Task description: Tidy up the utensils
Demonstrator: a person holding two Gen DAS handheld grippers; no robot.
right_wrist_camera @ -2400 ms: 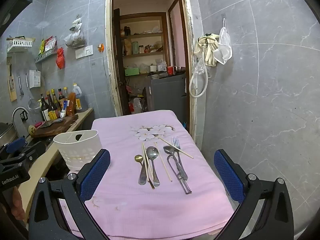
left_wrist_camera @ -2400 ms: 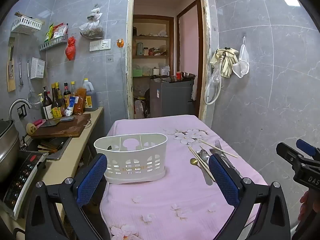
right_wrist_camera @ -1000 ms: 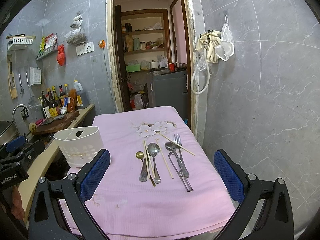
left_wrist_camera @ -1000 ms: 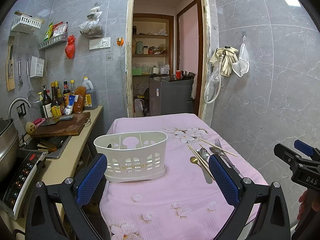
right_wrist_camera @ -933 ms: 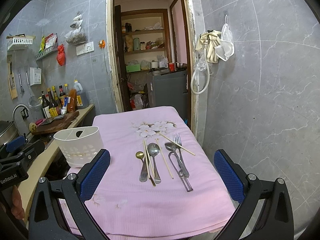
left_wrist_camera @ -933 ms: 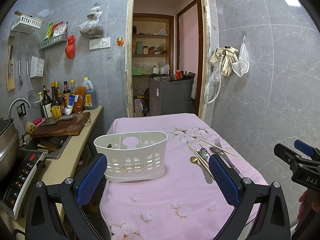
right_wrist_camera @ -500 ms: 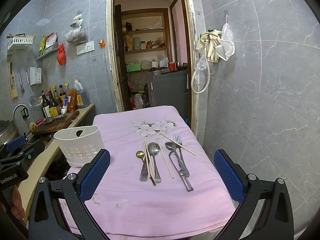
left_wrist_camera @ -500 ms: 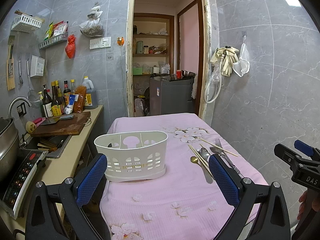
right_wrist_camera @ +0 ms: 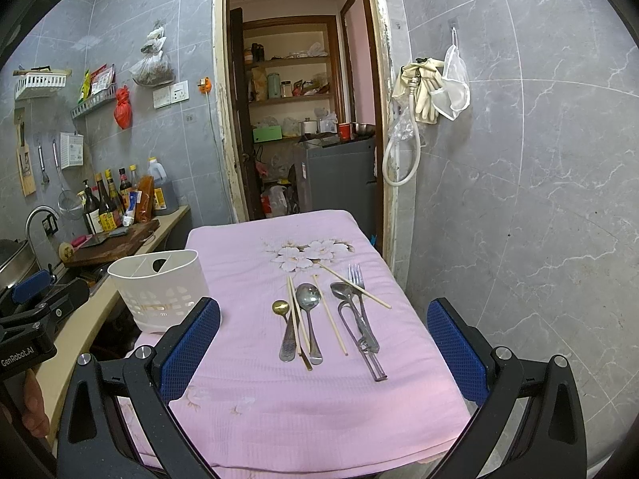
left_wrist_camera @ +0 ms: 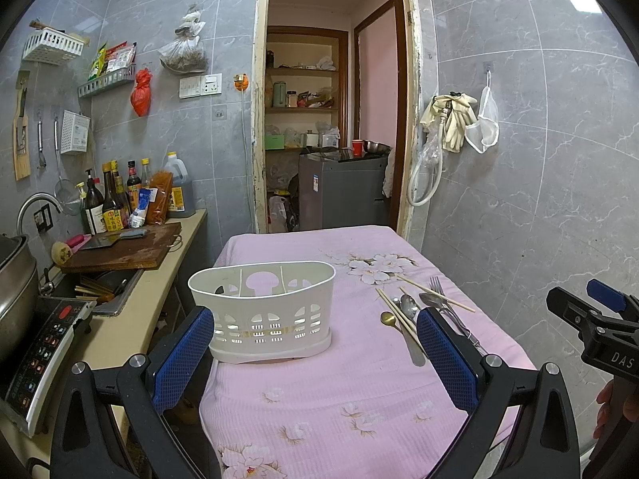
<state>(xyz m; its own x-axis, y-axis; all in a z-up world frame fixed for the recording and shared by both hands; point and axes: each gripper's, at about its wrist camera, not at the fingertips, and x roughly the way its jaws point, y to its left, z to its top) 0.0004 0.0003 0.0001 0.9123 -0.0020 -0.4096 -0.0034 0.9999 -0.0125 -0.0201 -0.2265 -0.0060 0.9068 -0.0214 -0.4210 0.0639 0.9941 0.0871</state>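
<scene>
A white slotted utensil caddy (left_wrist_camera: 266, 311) stands empty on the left side of the pink-clothed table (left_wrist_camera: 343, 391); the right wrist view shows the caddy (right_wrist_camera: 159, 289) at the table's left edge. On the right side lie a gold spoon (right_wrist_camera: 281, 311), a steel spoon (right_wrist_camera: 309, 303), a fork (right_wrist_camera: 359, 299), another spoon and several wooden chopsticks (right_wrist_camera: 297, 319). My left gripper (left_wrist_camera: 315, 355) is open, nothing between its blue pads, just short of the caddy. My right gripper (right_wrist_camera: 323, 343) is open and empty, held above the near ends of the utensils.
A kitchen counter (left_wrist_camera: 131, 315) runs along the table's left, with a cutting board (left_wrist_camera: 124, 249), bottles (left_wrist_camera: 120, 199), a sink and an induction cooker (left_wrist_camera: 44, 343). A grey tiled wall (right_wrist_camera: 539, 239) stands close on the right. A doorway (left_wrist_camera: 331, 127) opens behind the table.
Both views have shifted only slightly; the caddy and utensils lie where they were, and both grippers stay open.
</scene>
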